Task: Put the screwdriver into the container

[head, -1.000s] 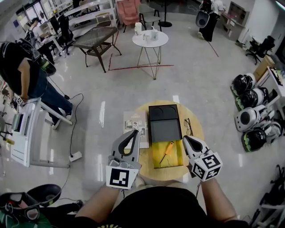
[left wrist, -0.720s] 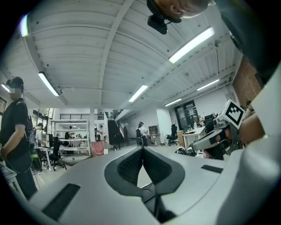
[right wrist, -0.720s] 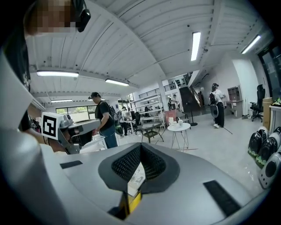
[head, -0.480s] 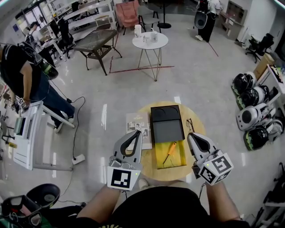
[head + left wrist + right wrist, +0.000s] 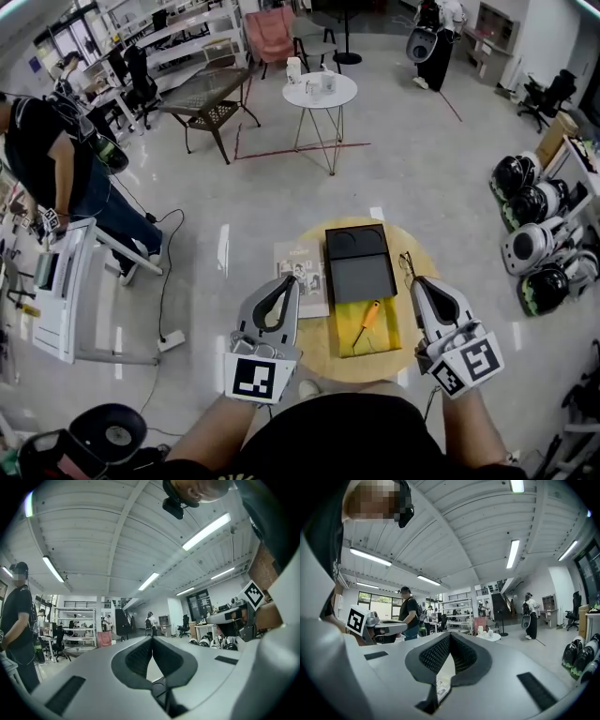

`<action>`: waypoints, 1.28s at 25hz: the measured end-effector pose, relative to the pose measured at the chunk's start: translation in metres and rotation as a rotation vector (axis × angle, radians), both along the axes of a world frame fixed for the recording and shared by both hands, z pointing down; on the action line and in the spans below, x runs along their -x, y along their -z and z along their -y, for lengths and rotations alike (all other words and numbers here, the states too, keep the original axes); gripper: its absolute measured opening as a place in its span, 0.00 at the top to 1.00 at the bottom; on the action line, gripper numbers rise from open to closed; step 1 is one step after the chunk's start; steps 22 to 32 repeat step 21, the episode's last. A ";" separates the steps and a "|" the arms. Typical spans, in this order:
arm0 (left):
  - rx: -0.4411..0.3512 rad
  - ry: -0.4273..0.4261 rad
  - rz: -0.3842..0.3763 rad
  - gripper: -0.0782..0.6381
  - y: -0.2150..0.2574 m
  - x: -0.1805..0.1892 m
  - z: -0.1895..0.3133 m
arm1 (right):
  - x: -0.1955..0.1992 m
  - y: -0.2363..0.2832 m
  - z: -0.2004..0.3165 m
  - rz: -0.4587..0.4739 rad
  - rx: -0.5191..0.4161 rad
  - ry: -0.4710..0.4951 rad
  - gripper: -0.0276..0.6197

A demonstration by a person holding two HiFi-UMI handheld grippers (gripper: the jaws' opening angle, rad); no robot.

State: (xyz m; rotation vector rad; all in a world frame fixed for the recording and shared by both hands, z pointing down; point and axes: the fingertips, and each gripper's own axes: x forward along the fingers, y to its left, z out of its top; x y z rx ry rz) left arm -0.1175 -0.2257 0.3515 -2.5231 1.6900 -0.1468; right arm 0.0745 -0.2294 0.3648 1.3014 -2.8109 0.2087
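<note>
In the head view an orange-handled screwdriver point(image 5: 366, 323) lies on a yellow mat point(image 5: 386, 330) on a small round wooden table point(image 5: 319, 339). Just behind the mat sits the black container point(image 5: 359, 264), lid off and nothing visible inside. My left gripper point(image 5: 290, 281) hovers left of the mat, and my right gripper point(image 5: 419, 283) hovers right of it. Both are shut with nothing in them, above and apart from the screwdriver. The left gripper point(image 5: 151, 638) and right gripper point(image 5: 449, 635) views point level across the room, each showing closed jaws and no table.
A booklet point(image 5: 304, 265) lies on the table left of the container, and a pair of glasses point(image 5: 408, 266) lies to its right. Several robot heads point(image 5: 530, 246) crowd the floor at right. A white round table point(image 5: 320, 90) stands farther off, and a person point(image 5: 56, 164) stands at a desk on the left.
My right gripper has risen and slid toward the lower right of the head view. The left gripper has shifted only a little. The screwdriver lies where it was on the mat.
</note>
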 end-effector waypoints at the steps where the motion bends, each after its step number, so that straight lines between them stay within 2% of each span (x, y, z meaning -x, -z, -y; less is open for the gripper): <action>1: -0.001 -0.003 -0.002 0.87 0.001 0.001 0.000 | 0.001 0.002 -0.001 0.002 -0.004 -0.003 0.94; 14: -0.015 -0.070 -0.019 0.87 0.007 0.008 -0.012 | 0.010 0.011 -0.022 0.018 -0.004 -0.047 0.94; 21: -0.016 -0.075 -0.029 0.87 0.008 0.025 -0.022 | 0.022 0.011 -0.036 0.021 0.001 -0.068 0.94; 32: -0.016 -0.075 -0.029 0.87 0.008 0.025 -0.022 | 0.022 0.011 -0.036 0.021 0.001 -0.068 0.94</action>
